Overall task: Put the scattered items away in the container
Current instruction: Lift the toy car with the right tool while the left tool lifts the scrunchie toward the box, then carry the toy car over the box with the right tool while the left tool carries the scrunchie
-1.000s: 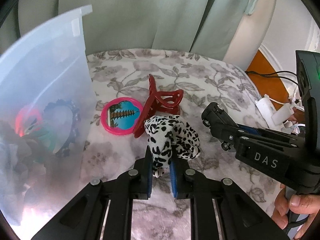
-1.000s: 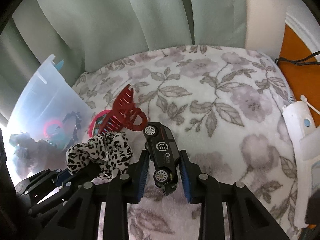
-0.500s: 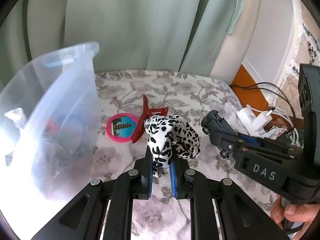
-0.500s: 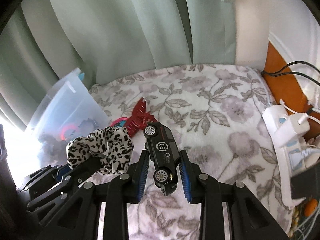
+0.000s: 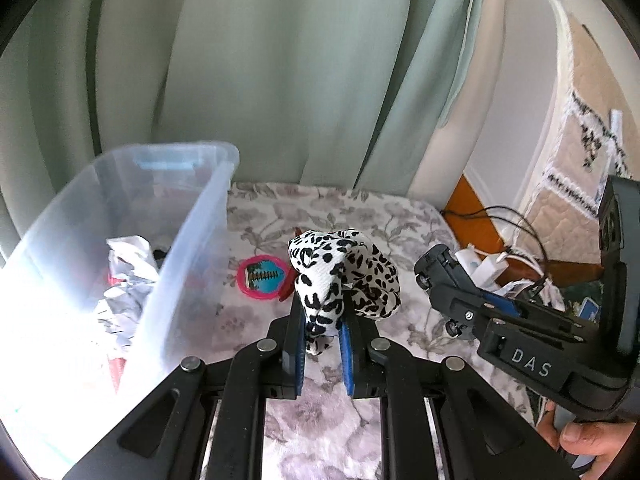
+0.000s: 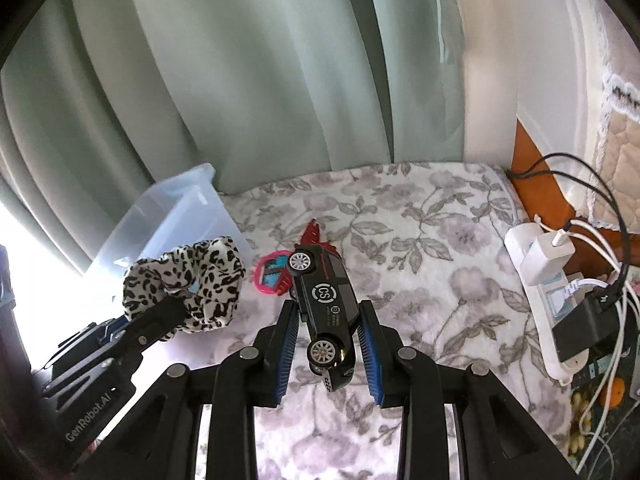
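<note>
**Scrunchie and toy car aloft, two items on the blanket**

The leopard-print scrunchie (image 5: 340,280) is pinched off the blanket, bunched upright. The black toy car (image 6: 326,312) is held on its side, wheels facing the camera. The pink round mirror (image 5: 262,278) lies flat beside the clear plastic container (image 5: 192,232), touching the red hair claw (image 6: 316,236). Crumpled items fill the container.

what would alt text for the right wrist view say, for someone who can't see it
The right gripper holds a black toy car above a floral blanket. To its left, the left gripper holds a leopard-print scrunchie near a clear plastic bin. A pink mirror and red hair claw lie on the blanket beyond the car, green curtains behind.
</note>
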Demonstrator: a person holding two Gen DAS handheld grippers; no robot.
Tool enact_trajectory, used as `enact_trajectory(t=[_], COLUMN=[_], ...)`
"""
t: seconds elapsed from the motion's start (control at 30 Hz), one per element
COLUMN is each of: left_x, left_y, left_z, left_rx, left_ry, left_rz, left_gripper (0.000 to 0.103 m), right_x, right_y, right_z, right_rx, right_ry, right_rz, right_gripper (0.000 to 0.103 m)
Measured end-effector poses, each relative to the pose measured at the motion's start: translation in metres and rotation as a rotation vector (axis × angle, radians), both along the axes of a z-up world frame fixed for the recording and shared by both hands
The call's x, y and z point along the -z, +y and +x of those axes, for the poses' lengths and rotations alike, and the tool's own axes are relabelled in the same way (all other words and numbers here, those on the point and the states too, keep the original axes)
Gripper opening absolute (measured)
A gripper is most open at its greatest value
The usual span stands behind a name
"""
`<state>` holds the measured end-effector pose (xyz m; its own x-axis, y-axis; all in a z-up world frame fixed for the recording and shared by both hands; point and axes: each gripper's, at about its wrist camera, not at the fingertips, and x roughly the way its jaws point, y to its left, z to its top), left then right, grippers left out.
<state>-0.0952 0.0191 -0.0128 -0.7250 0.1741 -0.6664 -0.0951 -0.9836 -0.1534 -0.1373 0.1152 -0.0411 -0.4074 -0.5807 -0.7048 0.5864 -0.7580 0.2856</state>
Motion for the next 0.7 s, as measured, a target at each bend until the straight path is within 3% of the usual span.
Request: enact_trajectory(t=[0.7], left_x=[-0.054], left_y=[-0.057], left_z=[0.055], left_rx=[-0.081], left_ry=[0.142], left_rz=[0.066], left_gripper=[0.015], right_x=[-0.053], right_y=[-0.013], right_z=[0.061], right_rx=[-0.057], right_ry=[0.105], right_rz=[-0.023], right_gripper=[0.033])
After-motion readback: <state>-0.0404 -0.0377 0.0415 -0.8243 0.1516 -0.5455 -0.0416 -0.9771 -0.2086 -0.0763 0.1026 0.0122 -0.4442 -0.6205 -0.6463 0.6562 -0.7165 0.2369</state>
